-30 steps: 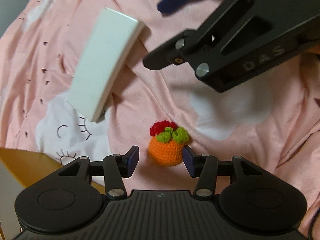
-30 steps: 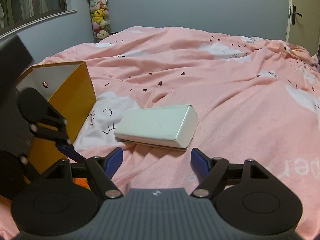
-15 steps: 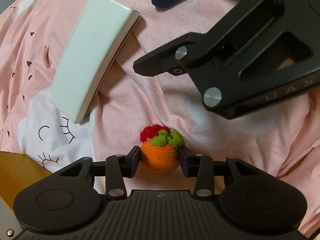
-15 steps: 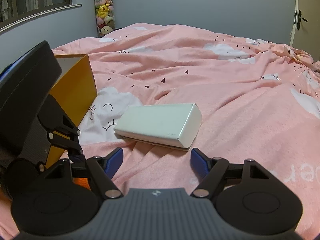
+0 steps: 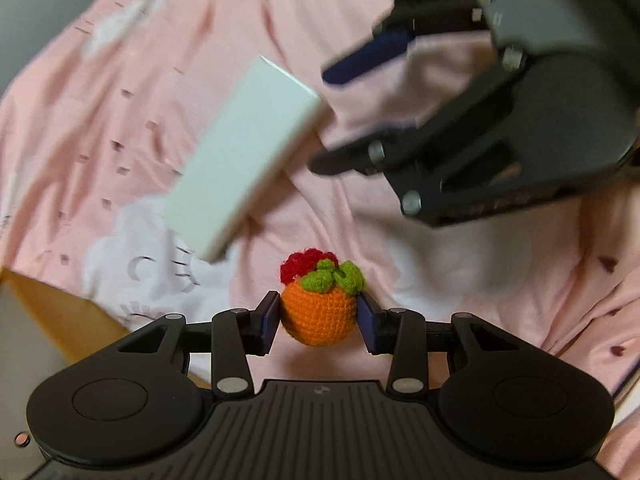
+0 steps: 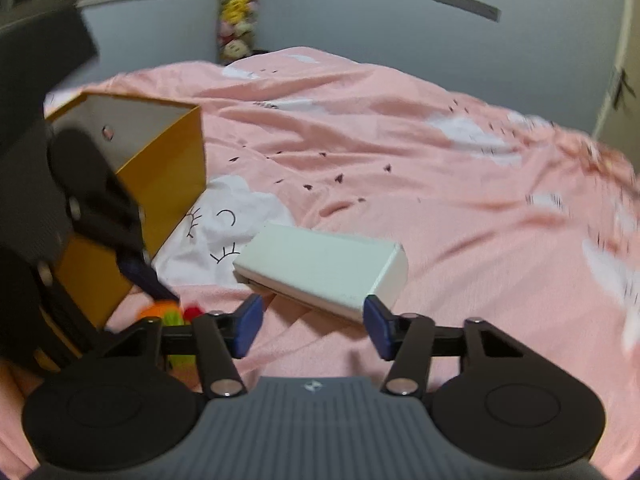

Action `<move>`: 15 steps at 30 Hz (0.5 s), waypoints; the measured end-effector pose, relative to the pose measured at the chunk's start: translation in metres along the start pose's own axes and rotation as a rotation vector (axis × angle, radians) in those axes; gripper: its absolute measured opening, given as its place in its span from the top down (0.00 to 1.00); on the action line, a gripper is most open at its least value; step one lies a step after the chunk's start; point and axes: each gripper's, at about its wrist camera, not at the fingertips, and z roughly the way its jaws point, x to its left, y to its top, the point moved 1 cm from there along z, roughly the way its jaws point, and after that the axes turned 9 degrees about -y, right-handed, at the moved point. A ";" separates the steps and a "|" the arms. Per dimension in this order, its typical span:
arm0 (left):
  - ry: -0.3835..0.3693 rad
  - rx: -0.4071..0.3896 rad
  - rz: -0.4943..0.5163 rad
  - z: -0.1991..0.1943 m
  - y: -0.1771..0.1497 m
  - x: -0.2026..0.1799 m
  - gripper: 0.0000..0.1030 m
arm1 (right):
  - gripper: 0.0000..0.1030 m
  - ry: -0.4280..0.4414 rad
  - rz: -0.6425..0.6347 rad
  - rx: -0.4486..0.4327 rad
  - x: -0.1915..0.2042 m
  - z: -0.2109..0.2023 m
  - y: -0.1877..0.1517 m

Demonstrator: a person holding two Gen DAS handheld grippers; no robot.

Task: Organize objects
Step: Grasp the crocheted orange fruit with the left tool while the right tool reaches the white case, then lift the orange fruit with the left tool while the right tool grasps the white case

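Since a second ago, the crocheted orange toy [image 5: 318, 312], low centre, has been clamped by the left hand-held gripper [image 5: 318, 322] and lifted. The right hand-held gripper [image 6: 312, 326] is held open near the white box [image 6: 324, 268] on the pink bed [image 6: 440, 208]. A yellow box [image 6: 160, 184] is seen at left, grey walls behind.

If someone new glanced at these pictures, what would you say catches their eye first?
Probably the bright orange crochet toy with red and green tufts, clamped between the left gripper pads above the pink bedspread. Next, the white box lying on the bedspread just ahead of the open right gripper. Then the open yellow box standing to its left.
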 end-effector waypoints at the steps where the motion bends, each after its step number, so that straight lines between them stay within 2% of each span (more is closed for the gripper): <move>1: 0.007 -0.024 -0.014 -0.009 -0.003 0.003 0.55 | 0.46 -0.001 -0.045 -0.003 0.004 0.000 0.004; 4: 0.025 -0.098 -0.079 -0.040 -0.013 0.016 0.55 | 0.46 -0.009 -0.214 -0.022 0.022 0.002 0.015; 5: 0.027 -0.113 -0.097 -0.042 0.005 0.019 0.55 | 0.46 -0.015 -0.273 -0.027 0.029 0.005 0.017; 7: 0.040 -0.152 -0.145 -0.057 0.014 0.025 0.55 | 0.49 -0.028 -0.392 -0.028 0.044 0.013 0.021; 10: 0.079 -0.204 -0.227 -0.080 0.005 0.041 0.55 | 0.54 -0.047 -0.533 0.004 0.063 0.032 0.025; 15: 0.134 -0.229 -0.337 -0.114 -0.018 0.063 0.55 | 0.56 -0.134 -0.804 0.042 0.089 0.063 0.016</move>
